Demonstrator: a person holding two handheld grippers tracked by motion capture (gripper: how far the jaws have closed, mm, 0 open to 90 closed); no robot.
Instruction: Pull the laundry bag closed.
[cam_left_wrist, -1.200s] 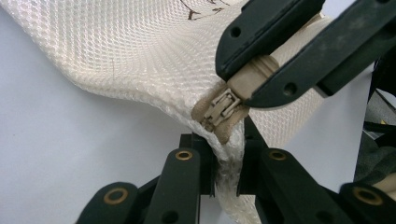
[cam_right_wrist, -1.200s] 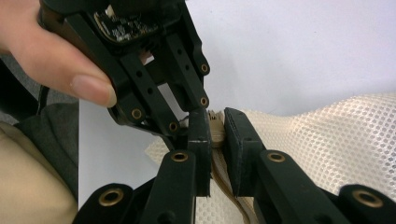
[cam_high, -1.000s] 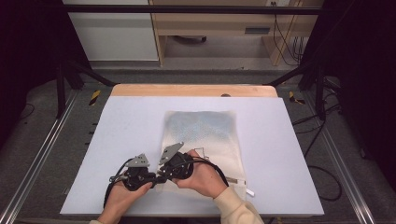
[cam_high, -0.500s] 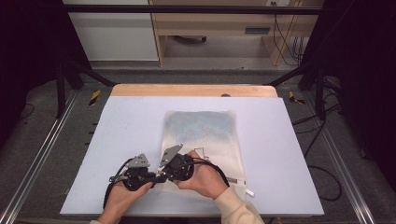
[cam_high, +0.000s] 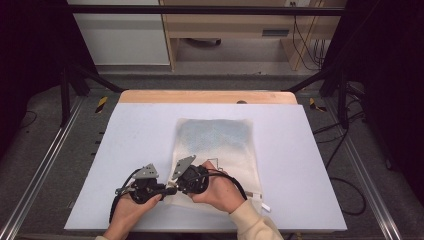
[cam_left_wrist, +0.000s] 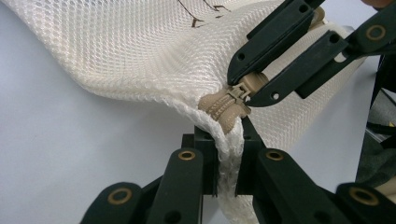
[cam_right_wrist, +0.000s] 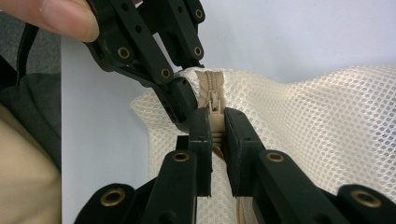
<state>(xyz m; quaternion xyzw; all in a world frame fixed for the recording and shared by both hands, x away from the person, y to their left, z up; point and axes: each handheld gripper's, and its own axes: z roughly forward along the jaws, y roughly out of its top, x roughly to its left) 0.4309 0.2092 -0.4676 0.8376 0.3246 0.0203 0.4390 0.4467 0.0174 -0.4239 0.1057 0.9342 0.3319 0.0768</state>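
place: lab | evidence: black frame, cables, white table on rails

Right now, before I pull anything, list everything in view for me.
mesh bag: 1, cream, lying flat mid-table, near corner lifted.
zipper: 1, beige, at the bag's near corner.
zipper slider: 1, beige, at the right tongs' tips.
table: 1, white top, wooden far edge.
cabinet: 1, white, beyond the table.
left tongs: 1, black, pinching the mesh edge below the zipper end.
right tongs: 1, black, shut on the zipper pull.
hands: 2, at the near table edge.
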